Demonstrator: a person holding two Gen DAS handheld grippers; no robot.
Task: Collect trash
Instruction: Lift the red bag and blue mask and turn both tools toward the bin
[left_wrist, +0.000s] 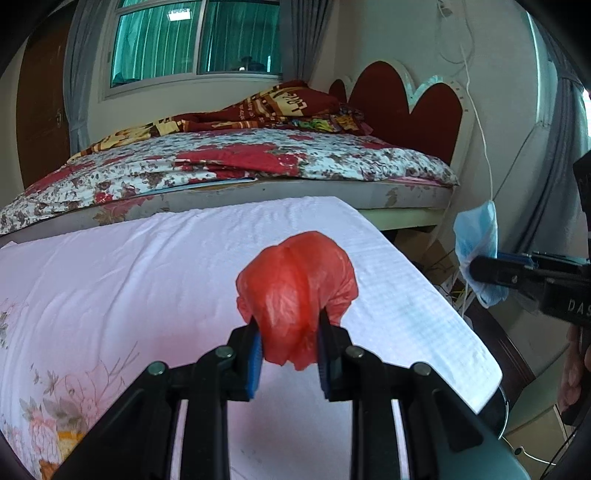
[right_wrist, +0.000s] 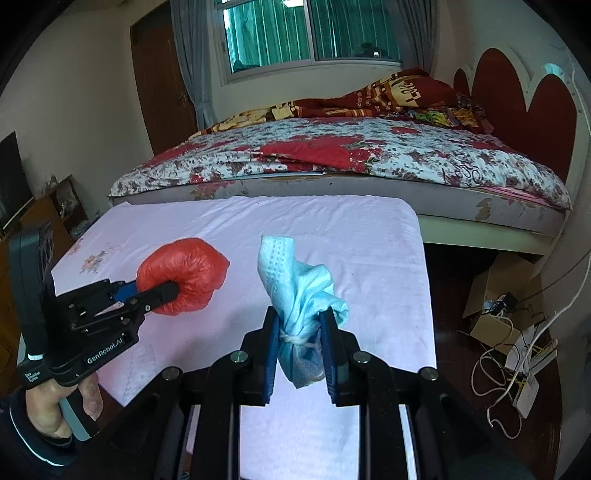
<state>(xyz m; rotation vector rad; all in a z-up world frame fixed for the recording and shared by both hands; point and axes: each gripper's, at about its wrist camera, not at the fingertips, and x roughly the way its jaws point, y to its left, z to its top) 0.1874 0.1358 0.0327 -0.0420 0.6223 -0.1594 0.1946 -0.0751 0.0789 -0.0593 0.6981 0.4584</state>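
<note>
The left gripper (left_wrist: 290, 341) is clamped on a crumpled red plastic bag (left_wrist: 297, 291), held above the pink-sheeted table (left_wrist: 110, 280); the right gripper (right_wrist: 303, 349) pinches a bunched blue face mask (right_wrist: 301, 295) near its knotted ear loops, also in the air. No bin is in view. Both pieces are slippery, so a loosened squeeze would likely drop them back onto the sheet.

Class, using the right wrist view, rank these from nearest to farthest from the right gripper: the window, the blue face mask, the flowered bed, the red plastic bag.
1. Blue face mask: clamped in the right gripper.
2. Red plastic bag: to the left, held by the left gripper.
3. Flowered bed: beyond the cloth-covered table.
4. Window: on the far wall, behind the bed.
</note>
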